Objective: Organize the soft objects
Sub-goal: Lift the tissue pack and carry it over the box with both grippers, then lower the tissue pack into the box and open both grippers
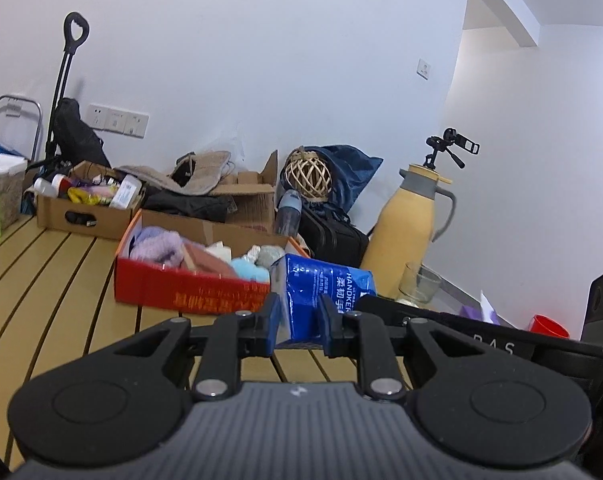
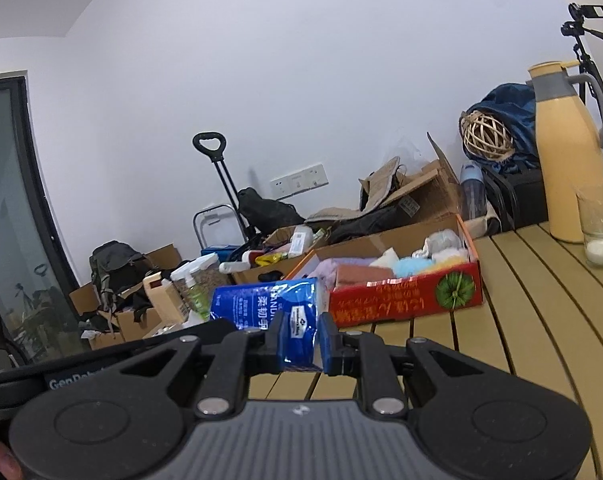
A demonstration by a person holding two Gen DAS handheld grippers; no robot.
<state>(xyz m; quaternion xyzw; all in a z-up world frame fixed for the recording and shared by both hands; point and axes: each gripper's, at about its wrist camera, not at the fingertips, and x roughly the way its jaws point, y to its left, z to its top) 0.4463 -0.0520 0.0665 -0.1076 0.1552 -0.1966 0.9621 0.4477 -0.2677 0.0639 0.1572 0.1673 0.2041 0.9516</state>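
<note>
Blue tissue pack, soft and crinkled, held above the slatted surface just in front of the red box; pinched at one end by the left tongs, at the other end by the right tongs; both pairs pressed against the wrapper. Inside the red box: purple fluffy cloth, light-blue plush. Beyond the red box's far corner, yellow thermos upright, glass just beside it.
</note>
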